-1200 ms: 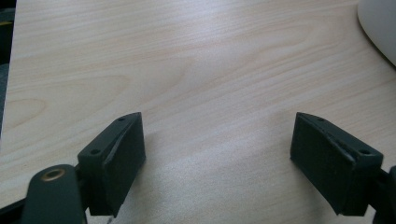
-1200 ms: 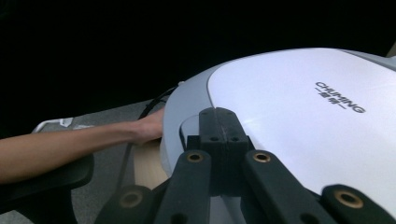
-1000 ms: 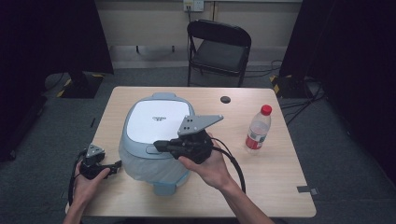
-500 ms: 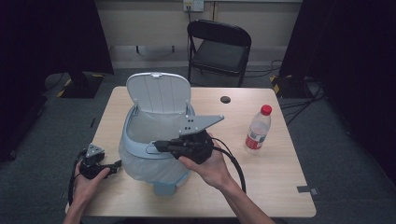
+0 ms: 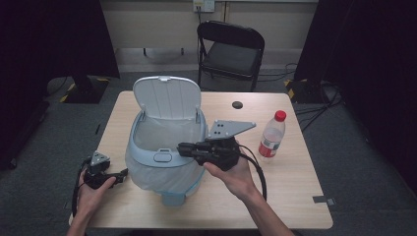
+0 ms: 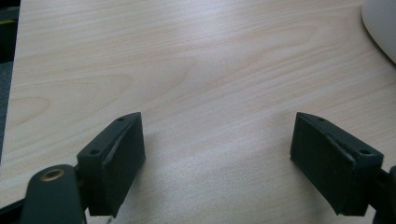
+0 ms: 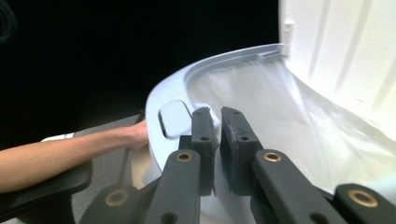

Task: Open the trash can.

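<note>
Since a second ago the lid [image 5: 167, 97] of the bin [image 5: 164, 157] has sprung from flat and shut to standing upright at the far rim, and the right tongs [image 5: 181, 148] have drawn slightly back from the push button [image 5: 163, 157] on the near rim, their jaws just starting to part from fully pinched; they stand narrow, a thin gap between them and nothing held. Left tongs [image 6: 217, 154] rest low over the bare worktop [image 5: 295, 187] by the bin's left side, jaws wide and empty. My reading is that the opening step is done, and the next move likely calls for swinging the right tongs over to the bottle [image 5: 272, 135], well apart to the right, spreading them enough to take it. The bin sits at the worktop's middle-left: pale blue, rounded, with a translucent liner [image 7: 280, 126] draped inside and over its walls, its mouth open.
</note>
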The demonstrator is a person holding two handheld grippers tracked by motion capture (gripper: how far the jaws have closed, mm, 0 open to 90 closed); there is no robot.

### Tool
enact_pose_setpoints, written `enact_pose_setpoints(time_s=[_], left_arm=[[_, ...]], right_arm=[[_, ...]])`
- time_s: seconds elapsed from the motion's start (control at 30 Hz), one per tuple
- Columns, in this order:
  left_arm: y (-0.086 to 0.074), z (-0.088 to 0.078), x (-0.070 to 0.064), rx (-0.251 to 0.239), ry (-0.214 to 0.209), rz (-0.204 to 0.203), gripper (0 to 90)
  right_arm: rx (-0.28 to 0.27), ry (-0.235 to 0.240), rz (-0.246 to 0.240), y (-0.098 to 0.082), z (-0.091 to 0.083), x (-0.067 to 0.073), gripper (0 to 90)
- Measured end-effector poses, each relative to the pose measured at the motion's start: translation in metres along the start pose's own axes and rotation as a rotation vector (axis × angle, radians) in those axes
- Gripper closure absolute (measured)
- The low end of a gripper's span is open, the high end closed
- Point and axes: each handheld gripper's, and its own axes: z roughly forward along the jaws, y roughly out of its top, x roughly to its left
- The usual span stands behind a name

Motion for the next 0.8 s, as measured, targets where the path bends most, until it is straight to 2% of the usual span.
enact_pose_setpoints(time_s=[0.07,0.3,0.47,0.53,0.6,0.63,0.67,0.7,0.73,0.77,0.8], left_arm=[[0.000,0.000,-0.001,0.001,0.007,-0.004,16.8],[0.000,0.000,-0.001,0.002,0.012,-0.007,16.7],[0.000,0.000,-0.001,0.002,0.012,-0.007,16.7],[0.000,0.000,-0.001,0.002,0.012,-0.007,16.7],[0.000,0.000,-0.001,0.002,0.010,-0.008,16.6],[0.000,0.000,-0.001,0.002,0.010,-0.008,16.7],[0.000,0.001,-0.001,0.001,0.009,-0.008,16.5],[0.000,0.001,-0.001,0.001,0.009,-0.008,16.5],[0.000,0.001,-0.001,0.001,0.008,-0.008,16.5],[0.000,0.001,-0.001,0.001,0.008,-0.008,16.5],[0.000,0.001,-0.001,0.001,0.008,-0.008,16.5]], right_arm=[[-0.018,-0.049,0.018,-0.006,-0.014,-0.005,80.8],[-0.020,-0.113,0.051,-0.018,-0.035,-0.018,78.6],[0.000,-0.174,0.104,-0.044,-0.045,-0.032,71.1],[0.023,-0.220,0.127,-0.057,-0.047,-0.039,66.5],[0.034,-0.248,0.161,-0.069,-0.051,-0.048,65.3],[0.034,-0.248,0.161,-0.069,-0.051,-0.048,65.3],[0.047,-0.295,0.189,-0.083,-0.054,-0.058,62.0],[0.047,-0.295,0.189,-0.083,-0.054,-0.058,62.0],[0.051,-0.310,0.201,-0.087,-0.056,-0.061,60.6],[0.069,-0.349,0.228,-0.099,-0.058,-0.068,55.3],[0.069,-0.349,0.228,-0.099,-0.058,-0.068,55.3]])
